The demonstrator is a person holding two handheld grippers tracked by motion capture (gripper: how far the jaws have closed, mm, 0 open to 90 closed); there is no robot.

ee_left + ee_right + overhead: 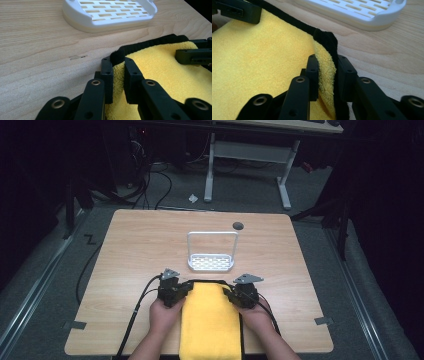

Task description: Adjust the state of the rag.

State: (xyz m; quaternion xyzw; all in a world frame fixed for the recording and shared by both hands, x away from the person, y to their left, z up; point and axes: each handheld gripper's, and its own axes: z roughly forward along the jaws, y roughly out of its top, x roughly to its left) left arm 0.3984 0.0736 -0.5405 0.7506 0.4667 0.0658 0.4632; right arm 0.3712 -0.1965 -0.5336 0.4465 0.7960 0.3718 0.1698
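The yellow towel [210, 322] lies on the surface just in front of the white rack [211, 263]. The left gripper [118, 75] pinches its far left corner between closed fingers; the right gripper [326, 75] clamps the far right corner likewise.

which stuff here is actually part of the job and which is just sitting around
In the job:
- yellow towel with black edge
- left gripper, shut on the towel's far left corner
- right gripper, pinching the far right corner

Lying about:
- white slotted rack with tall handle, beyond the towel
- dark round spot near the table's far edge
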